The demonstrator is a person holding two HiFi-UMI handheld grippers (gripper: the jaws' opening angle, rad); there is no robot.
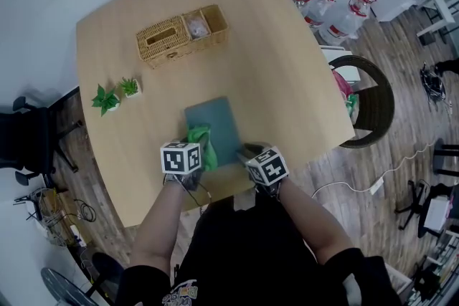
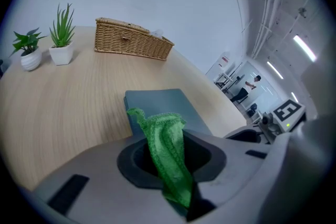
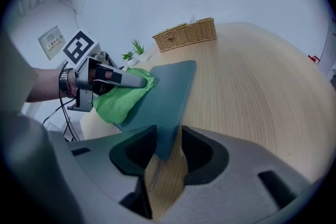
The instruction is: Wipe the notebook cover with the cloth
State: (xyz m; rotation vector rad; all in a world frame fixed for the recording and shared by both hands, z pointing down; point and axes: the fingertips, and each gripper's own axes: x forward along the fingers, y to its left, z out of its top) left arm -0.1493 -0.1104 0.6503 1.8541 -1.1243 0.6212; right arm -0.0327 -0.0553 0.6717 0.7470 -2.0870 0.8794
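Observation:
A teal notebook (image 1: 219, 124) lies flat on the wooden table (image 1: 287, 68), near its front edge. My left gripper (image 1: 199, 152) is shut on a green cloth (image 1: 203, 142), which rests on the notebook's near left part. In the left gripper view the cloth (image 2: 169, 157) hangs out between the jaws, with the notebook (image 2: 160, 104) just beyond. My right gripper (image 1: 248, 153) holds the notebook's near right corner. In the right gripper view that corner (image 3: 167, 131) is pinched between the jaws of the right gripper (image 3: 168, 153), and the cloth (image 3: 116, 102) lies under the left gripper (image 3: 107, 77).
A wicker basket (image 1: 181, 35) stands at the back of the table. Two small potted plants (image 1: 106, 99) (image 1: 130, 87) sit at the left. On the floor to the right are water jugs (image 1: 326, 7) and a round chair (image 1: 369, 102).

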